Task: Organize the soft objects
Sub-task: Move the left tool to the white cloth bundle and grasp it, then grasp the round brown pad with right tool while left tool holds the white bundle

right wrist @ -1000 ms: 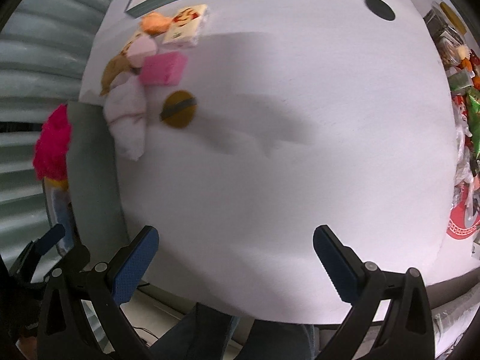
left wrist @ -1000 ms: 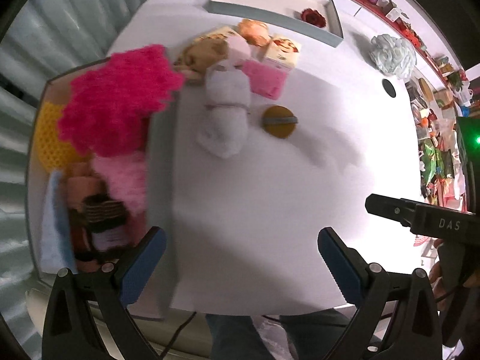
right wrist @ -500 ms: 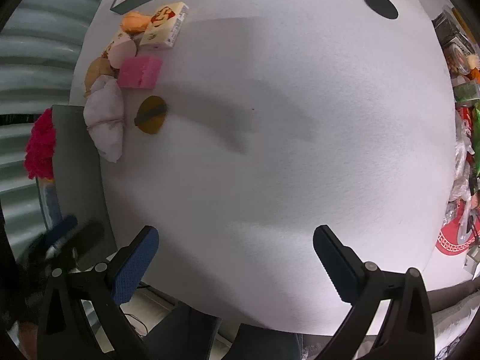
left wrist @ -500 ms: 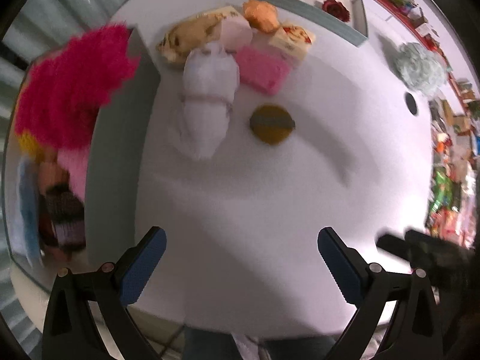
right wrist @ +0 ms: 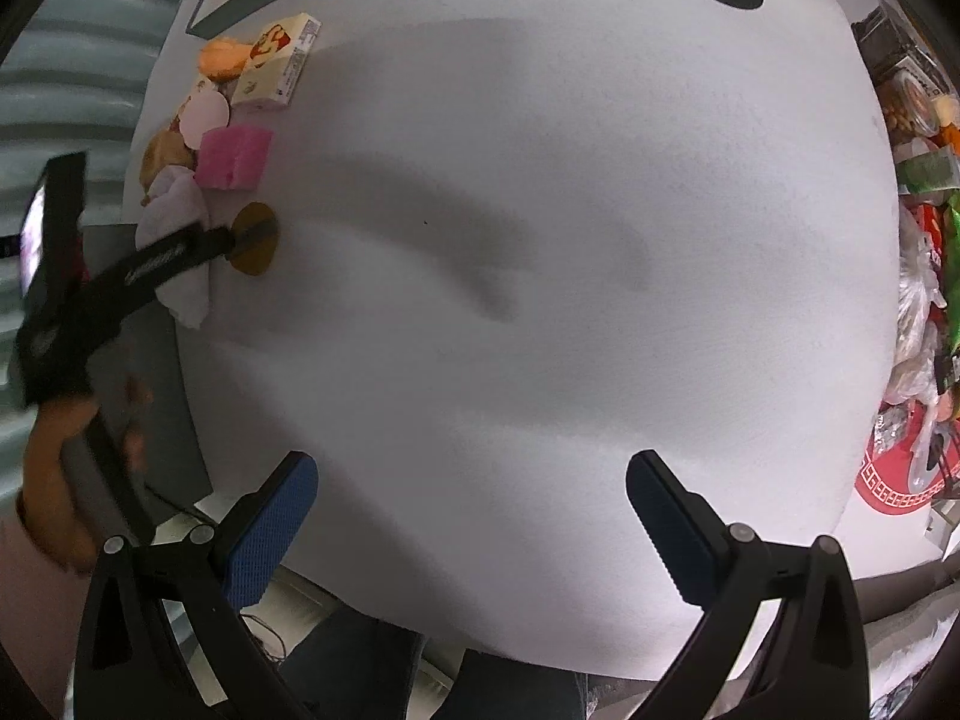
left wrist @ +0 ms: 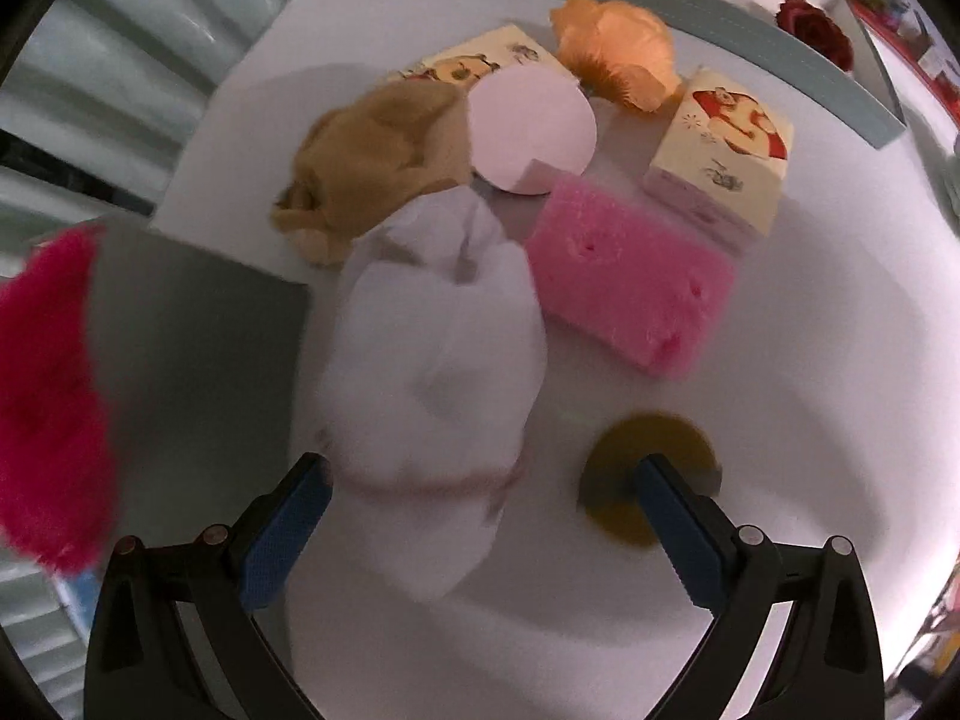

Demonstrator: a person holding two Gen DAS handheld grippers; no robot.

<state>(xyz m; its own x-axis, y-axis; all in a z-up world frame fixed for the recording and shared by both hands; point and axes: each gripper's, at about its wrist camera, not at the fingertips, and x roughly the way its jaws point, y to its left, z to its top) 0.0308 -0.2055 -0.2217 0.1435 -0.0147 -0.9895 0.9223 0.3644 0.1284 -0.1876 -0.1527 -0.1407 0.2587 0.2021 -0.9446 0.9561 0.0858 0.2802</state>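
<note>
My left claw [left wrist: 474, 516] has its fingers spread wide and sits low over the white soft bundle [left wrist: 432, 372]; the bundle lies between the two blue pads, neither of which I can see touching it. My right-hand pad [left wrist: 672, 516] overlaps the brown round pad [left wrist: 651, 468] lying flat on the table [left wrist: 810, 360]. Just beyond the bundle the pink sponge [left wrist: 630, 294] lies close to its upper right side, and the tan plush [left wrist: 372, 162] presses against its far end. A pale pink disc [left wrist: 528, 126], an orange soft piece [left wrist: 618, 54] and two printed boxes crowd behind them, the nearer box [left wrist: 720, 150] just beside the sponge. To my left stands the grey wall of the bin [left wrist: 198, 348], close along the bundle's side, with magenta fluff [left wrist: 48, 396] hanging over its rim. A grey tray [left wrist: 690, 18] runs along the far table edge.

My right claw [right wrist: 468, 522] hangs with its fingers wide apart and nothing between them, near the front table edge. From there I see a broad bare stretch of white table [right wrist: 570, 240] between it and the cluster at the far left, where the left claw [right wrist: 168, 258] reaches across the bundle [right wrist: 174, 210]. Clutter lines the right edge.
</note>
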